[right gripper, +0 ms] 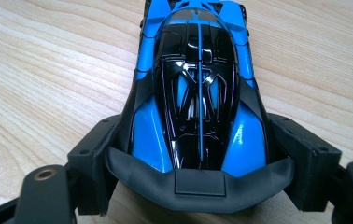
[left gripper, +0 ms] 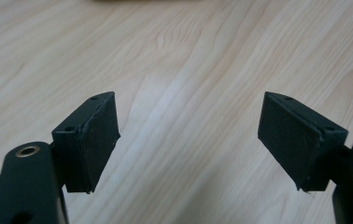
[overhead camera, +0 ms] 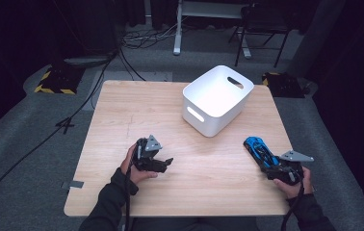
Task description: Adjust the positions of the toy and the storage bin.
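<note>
**Q:** What sits around you on the desk [overhead camera: 122, 115]?

**A:** A white bin [overhead camera: 217, 99] with cut-out handles stands near the far edge, right of centre, well apart from both my hands. Bare wood lies between it and my grippers; nothing blocks the way. Beyond the far edge, cables trail over grey floor, and a chair stands at the back.

**Q:** And the car?

**A:** The blue toy car [overhead camera: 258, 149] lies near the right edge, toward the near right corner. My right gripper [overhead camera: 272, 166] pinches it at the tail, pads pressed on both flanks.

**Q:** Your left hand?

**A:** My left gripper [overhead camera: 166, 162] hovers left of centre near the near edge, jaws spread with nothing between them.

**Q:** What do the gripper views add?

**A:** The right gripper view shows the car's [right gripper: 198, 93] glossy black canopy and dark rear wing, detail lost from above. The left gripper view shows the two pads [left gripper: 95, 140] apart over plain wood grain. The bin shows from the high view.
</note>
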Available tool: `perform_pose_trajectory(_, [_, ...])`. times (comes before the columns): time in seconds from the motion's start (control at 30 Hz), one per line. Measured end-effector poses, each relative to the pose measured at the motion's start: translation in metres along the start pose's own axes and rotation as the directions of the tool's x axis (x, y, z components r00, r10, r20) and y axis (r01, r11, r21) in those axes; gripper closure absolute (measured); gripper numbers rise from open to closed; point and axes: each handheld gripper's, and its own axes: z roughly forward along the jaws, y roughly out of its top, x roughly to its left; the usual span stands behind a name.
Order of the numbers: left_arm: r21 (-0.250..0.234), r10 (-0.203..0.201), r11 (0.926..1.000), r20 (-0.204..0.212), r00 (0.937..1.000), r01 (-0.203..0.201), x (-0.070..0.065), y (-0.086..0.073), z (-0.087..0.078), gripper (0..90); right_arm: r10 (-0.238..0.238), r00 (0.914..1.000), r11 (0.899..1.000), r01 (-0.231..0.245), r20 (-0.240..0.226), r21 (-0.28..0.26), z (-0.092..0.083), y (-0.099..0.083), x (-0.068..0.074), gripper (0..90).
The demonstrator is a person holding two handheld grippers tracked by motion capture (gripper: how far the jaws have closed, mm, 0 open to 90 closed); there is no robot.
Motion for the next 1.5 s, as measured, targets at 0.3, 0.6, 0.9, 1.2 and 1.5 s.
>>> perform_pose_trajectory(0.3, [-0.085, 0.017, 0.9963, 0.053, 0.9985, -0.012, -0.005, 0.039, 0.013, 22.5, -0.001, 1.0, 1.0, 0.001, -0.004, 0.001, 0.0, 0.0, -0.001, 24.5])
perform_pose_trajectory(0.6, [-0.169, 0.048, 0.985, 0.057, 0.9973, -0.038, -0.007, 0.081, 0.018, 25.3, 0.002, 1.0, 1.0, -0.002, -0.005, 0.0, 0.0, 0.0, -0.001, 24.5])
perform_pose_trajectory(0.9, [-0.214, 0.11, 0.9724, 0.072, 0.9914, -0.092, -0.023, 0.132, 0.035, 29.0, -0.003, 1.0, 1.0, 0.003, -0.008, 0.002, 0.0, 0.0, -0.001, 24.4])
perform_pose_trajectory(1.2, [-0.198, 0.136, 0.973, 0.08, 0.9874, -0.118, -0.038, 0.166, 0.066, 29.5, -0.004, 0.9999, 1.0, 0.004, -0.01, 0.003, 0.0, 0.0, -0.002, 24.4])
perform_pose_trajectory(1.5, [-0.142, 0.095, 0.9863, 0.07, 0.993, -0.084, -0.033, 0.177, 0.095, 30.7, -0.001, 0.9999, 1.0, 0.001, -0.013, 0.006, 0.0, 0.0, -0.002, 24.3])
